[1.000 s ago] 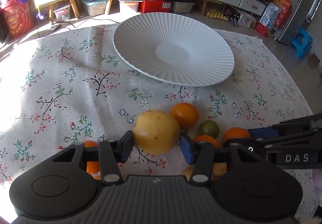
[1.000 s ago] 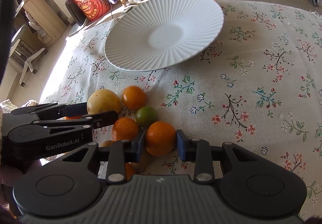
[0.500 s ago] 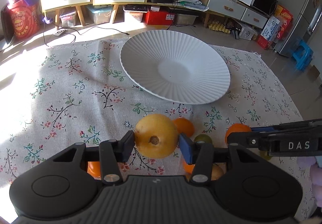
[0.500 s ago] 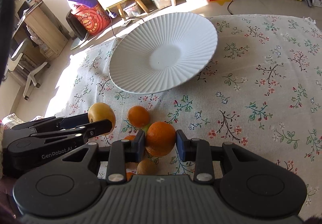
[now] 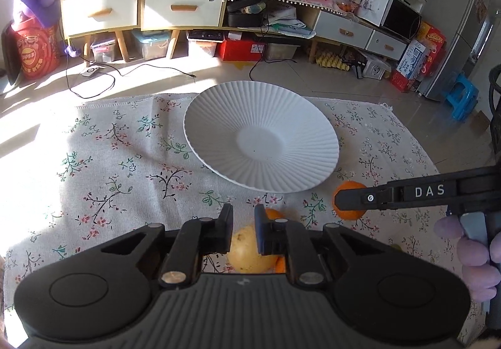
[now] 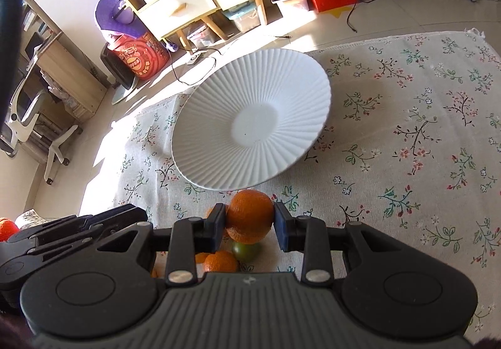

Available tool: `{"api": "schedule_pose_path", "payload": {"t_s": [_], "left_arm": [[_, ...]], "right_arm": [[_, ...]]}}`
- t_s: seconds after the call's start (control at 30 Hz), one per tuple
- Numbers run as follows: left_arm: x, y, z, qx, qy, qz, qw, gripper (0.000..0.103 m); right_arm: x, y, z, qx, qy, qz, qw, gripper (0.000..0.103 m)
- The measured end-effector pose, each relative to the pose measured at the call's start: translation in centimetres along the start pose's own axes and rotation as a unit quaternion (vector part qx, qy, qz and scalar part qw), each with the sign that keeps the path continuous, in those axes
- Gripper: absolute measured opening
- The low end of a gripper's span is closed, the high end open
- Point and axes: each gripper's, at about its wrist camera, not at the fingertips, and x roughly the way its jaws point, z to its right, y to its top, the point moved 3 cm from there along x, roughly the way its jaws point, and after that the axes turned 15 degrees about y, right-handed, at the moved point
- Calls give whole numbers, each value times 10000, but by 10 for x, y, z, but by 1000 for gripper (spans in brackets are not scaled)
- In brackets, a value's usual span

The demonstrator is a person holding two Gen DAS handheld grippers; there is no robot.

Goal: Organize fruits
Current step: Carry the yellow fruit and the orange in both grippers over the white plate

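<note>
Transfer of fruit is under way: a round orange (image 6: 249,216) is clamped in the right gripper (image 6: 249,225) short of the ribbed white plate (image 6: 200,158), the left gripper (image 5: 244,231) is closed on nothing above a yellow fruit (image 5: 250,252), so regrasping is judged necessary.

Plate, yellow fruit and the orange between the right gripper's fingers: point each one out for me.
white plate (image 5: 219,117): left wrist view, on its ribbed wall.
yellow fruit (image 5: 250,252): left wrist view, on its visible upper skin.
orange (image 6: 249,216): right wrist view, on its front middle.
</note>
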Motion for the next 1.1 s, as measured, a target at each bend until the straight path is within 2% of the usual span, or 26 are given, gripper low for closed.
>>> {"api": "schedule_pose_path", "payload": {"t_s": [0.03, 0.07, 0.13, 0.2, 0.43, 0.7, 0.8, 0.93, 1.1], "left_arm": [[2, -3, -3, -36, 31, -39, 10000, 21], [4, -4, -5, -79, 4, -62, 9999, 26], [6, -9, -9, -193, -120, -106, 9997, 54], [10, -11, -7, -266, -58, -105, 9996, 65], [30, -16, 13, 54, 140, -203, 9997, 65], [49, -24, 33, 428, 332, -305, 9981, 65], [52, -24, 32, 397, 339, -370, 9980, 60], [54, -28, 32, 370, 260, -464, 9979, 45], [51, -27, 36, 427, 327, -425, 9977, 44]], "right_arm": [[2, -2, 1, -3, -19, -53, 10000, 30], [4, -4, 2, -2, -51, -96, 9999, 30], [7, -7, 4, 23, -105, -179, 9998, 30], [8, -10, 2, 21, -124, -214, 9997, 30], [11, -13, -3, -54, -139, -265, 9995, 30], [19, -18, 0, -166, -384, -454, 9981, 30], [21, -20, -2, -297, -479, -530, 9970, 30], [24, -23, -5, -501, -604, -620, 9950, 30], [26, -25, -9, -764, -732, -669, 9921, 30]]}}
